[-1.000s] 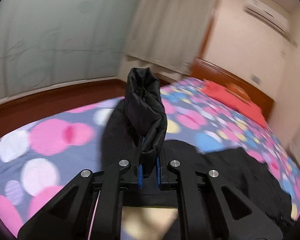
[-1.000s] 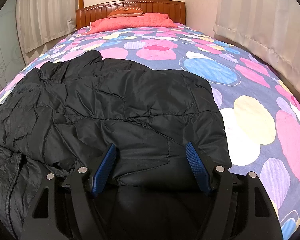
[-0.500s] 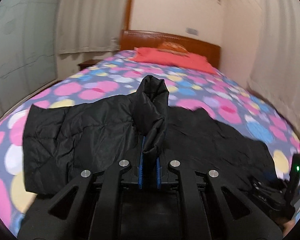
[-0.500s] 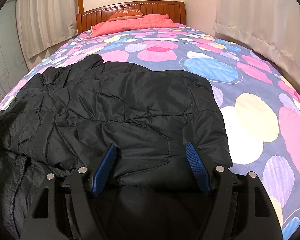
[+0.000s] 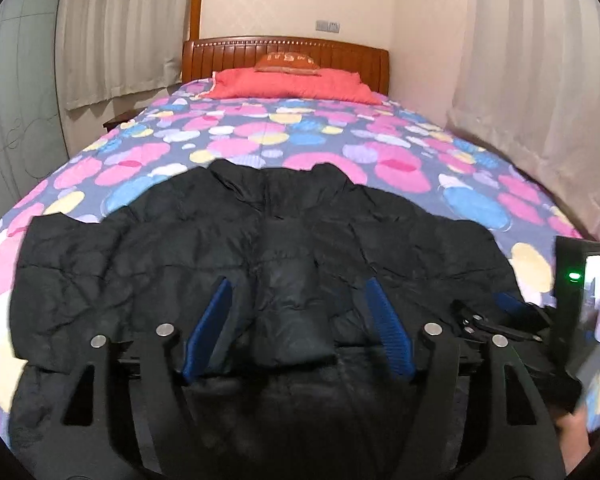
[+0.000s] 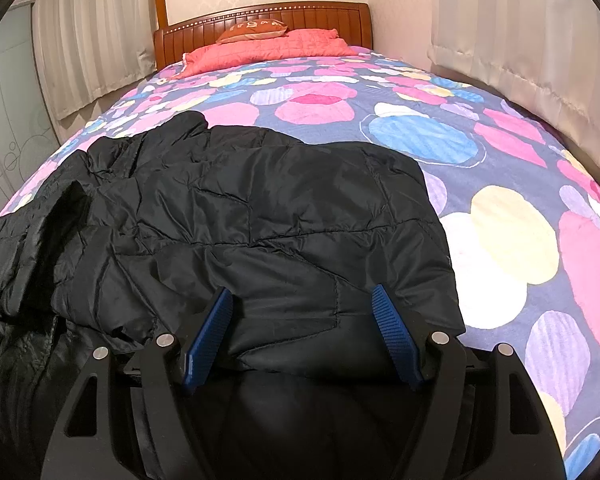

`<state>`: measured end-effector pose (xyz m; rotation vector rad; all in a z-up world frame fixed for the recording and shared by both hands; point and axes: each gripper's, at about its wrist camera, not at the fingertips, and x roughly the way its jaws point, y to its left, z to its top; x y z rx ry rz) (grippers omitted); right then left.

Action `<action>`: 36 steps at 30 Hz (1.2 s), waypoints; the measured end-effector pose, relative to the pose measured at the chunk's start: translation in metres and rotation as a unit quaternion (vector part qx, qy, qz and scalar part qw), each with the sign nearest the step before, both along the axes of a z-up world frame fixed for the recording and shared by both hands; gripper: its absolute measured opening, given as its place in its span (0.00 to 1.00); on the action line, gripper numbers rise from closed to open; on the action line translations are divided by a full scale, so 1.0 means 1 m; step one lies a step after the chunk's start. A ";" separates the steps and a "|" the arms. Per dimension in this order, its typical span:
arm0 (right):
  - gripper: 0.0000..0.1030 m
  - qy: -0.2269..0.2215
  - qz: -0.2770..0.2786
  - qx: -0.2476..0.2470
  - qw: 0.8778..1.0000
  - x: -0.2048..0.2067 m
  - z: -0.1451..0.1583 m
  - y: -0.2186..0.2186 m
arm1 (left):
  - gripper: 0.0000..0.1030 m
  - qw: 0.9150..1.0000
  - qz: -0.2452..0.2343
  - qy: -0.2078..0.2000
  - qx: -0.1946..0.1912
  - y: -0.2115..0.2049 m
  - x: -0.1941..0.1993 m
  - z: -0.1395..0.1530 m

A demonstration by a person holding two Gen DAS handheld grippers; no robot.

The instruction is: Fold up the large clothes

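A black quilted jacket (image 5: 220,240) lies spread across the near end of the bed. In the left wrist view a folded-over strip of it runs down the middle. My left gripper (image 5: 298,286) hangs just above that strip; its jaws are opening, the fabric lies loose between the blue pads, and neither pad presses on it. In the right wrist view the jacket (image 6: 280,208) shows its right half and hem. My right gripper (image 6: 300,292) stands open over the hem, with cloth under it but not pinched.
The bedspread (image 5: 260,140) has pink, blue and yellow dots. A red pillow (image 5: 292,84) and a wooden headboard (image 5: 284,52) are at the far end. Curtains (image 5: 540,80) hang along the right side. A hand (image 5: 572,432) shows at the lower right.
My left gripper swung round to face the headboard, carrying a bunched fold of the jacket, then spread its jaws; the fold now lies flat on the jacket. The right gripper stayed still.
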<state>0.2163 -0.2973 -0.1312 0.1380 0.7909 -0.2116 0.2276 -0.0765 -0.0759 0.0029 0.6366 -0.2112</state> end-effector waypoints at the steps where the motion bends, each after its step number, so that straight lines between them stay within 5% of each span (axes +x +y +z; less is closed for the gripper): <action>1: 0.69 -0.001 -0.001 -0.005 1.000 0.000 0.003 0.001 | 0.68 1.000 0.004 -0.003 -0.001 0.008 -0.005 0.004; 10: 0.69 -0.027 0.067 0.038 0.997 0.011 0.048 0.060 | 0.69 0.991 0.134 -0.009 0.027 0.125 -0.040 0.008; 17: 0.69 0.008 0.123 0.090 0.988 0.059 0.036 0.130 | 0.69 0.979 0.201 0.012 0.012 0.193 -0.048 -0.002; 18: 0.64 0.020 0.129 0.097 0.987 0.066 0.030 0.138 | 0.69 0.979 0.203 0.013 0.012 0.197 -0.049 -0.003; 19: 0.41 0.027 0.136 0.100 0.985 0.069 0.026 0.144 | 0.69 0.979 0.203 0.015 0.012 0.200 -0.050 -0.004; 22: 0.19 0.026 0.151 0.096 0.984 0.068 0.028 0.156 | 0.69 0.979 0.202 0.018 0.012 0.205 -0.053 -0.006; 29: 0.14 -0.026 0.106 0.071 0.992 0.049 0.064 0.106 | 0.69 0.981 0.195 0.014 0.001 0.209 -0.050 -0.001; 36: 0.14 0.005 0.029 0.041 0.999 0.039 0.040 0.028 | 0.69 0.985 0.172 0.019 0.013 0.190 -0.040 -0.002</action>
